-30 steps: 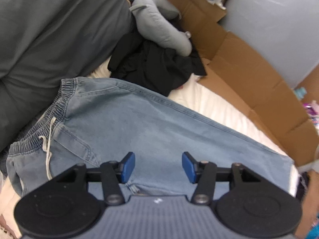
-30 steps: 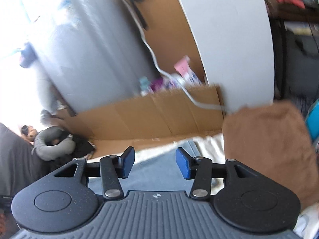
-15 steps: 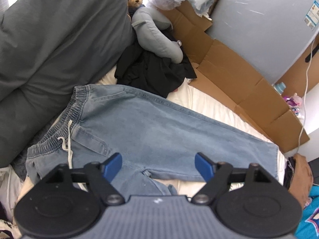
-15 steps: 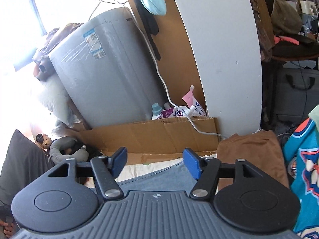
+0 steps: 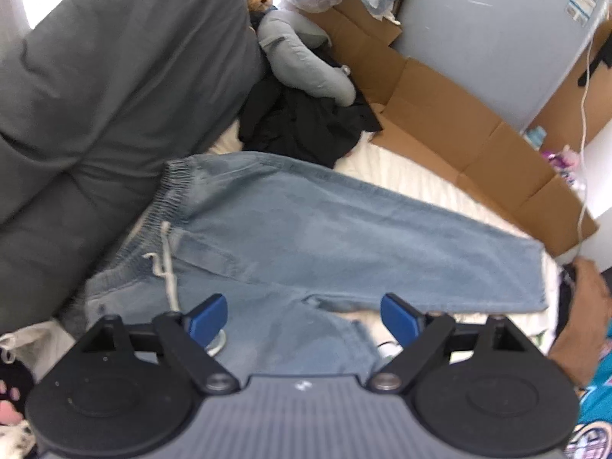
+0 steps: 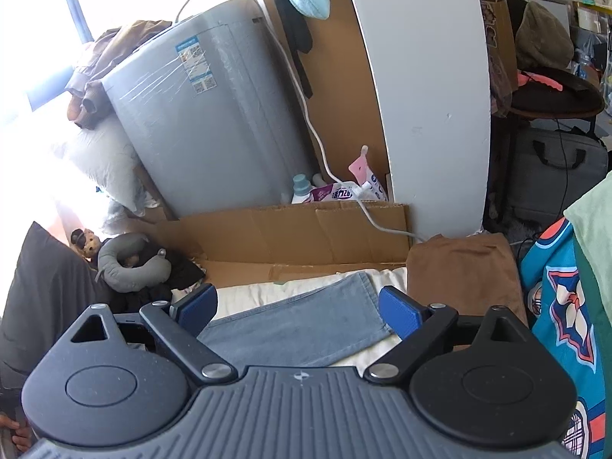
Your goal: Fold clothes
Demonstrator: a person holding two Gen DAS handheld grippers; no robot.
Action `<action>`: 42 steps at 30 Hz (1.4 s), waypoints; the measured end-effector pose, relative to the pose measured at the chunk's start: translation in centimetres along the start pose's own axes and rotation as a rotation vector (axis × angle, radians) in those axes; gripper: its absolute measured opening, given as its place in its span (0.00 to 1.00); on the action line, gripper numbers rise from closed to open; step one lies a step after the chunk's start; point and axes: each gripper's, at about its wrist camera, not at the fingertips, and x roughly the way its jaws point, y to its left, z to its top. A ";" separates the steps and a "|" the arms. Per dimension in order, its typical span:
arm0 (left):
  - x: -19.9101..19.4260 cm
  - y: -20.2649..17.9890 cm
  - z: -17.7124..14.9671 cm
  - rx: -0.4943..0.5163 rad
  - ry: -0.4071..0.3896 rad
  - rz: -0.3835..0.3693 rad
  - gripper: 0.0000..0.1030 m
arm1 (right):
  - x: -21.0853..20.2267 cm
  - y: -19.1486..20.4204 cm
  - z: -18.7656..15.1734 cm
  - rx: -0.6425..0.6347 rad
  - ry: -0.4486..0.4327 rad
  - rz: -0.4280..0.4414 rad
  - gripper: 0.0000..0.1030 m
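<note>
Drawn back and up since a second ago, both views wider, with the left tongs (image 5: 304, 315) spread from a narrow gap to wide apart and the right tongs (image 6: 302, 306) likewise parted wider; nothing gripped in either. Just ahead of and below the left tongs, light blue jeans (image 5: 344, 225) laid out on the cream bed (image 5: 413, 179), waistband and drawstring (image 5: 164, 256) off to the left, far leg stretched away to the right, near leg bunched close under the tongs. Same far leg's hem seen between the right tongs' fingers. Judged barely begun: spread flat but no fold made; legs yet to be brought together, then folded lengthwise. Beyond the jeans, a black garment (image 5: 306, 130) heaped and unfolded. To the right, a brown folded piece (image 6: 464, 271). No basket or bin apparent; flattened cardboard (image 5: 451, 130) only, holding nothing.
</note>
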 end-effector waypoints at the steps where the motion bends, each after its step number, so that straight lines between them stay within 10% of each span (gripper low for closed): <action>1: -0.3 0.2 -0.3 -0.008 0.002 -0.006 0.88 | -0.2 0.0 -0.3 -0.002 -0.005 -0.007 0.92; 21: -8.9 2.2 -5.9 -0.024 -0.117 0.131 0.91 | 2.7 0.2 -9.4 -0.063 -0.018 0.064 0.92; 25: -7.3 2.9 -6.9 -0.047 -0.091 0.143 0.91 | 4.1 1.4 -11.5 -0.038 0.018 0.081 0.90; 29: -4.7 3.5 -8.4 -0.032 -0.060 0.159 0.91 | 6.5 3.0 -14.5 -0.031 0.133 0.143 0.66; 42: 2.5 6.9 -12.3 -0.034 0.047 0.128 0.88 | 14.0 7.5 -25.1 0.012 0.309 0.226 0.66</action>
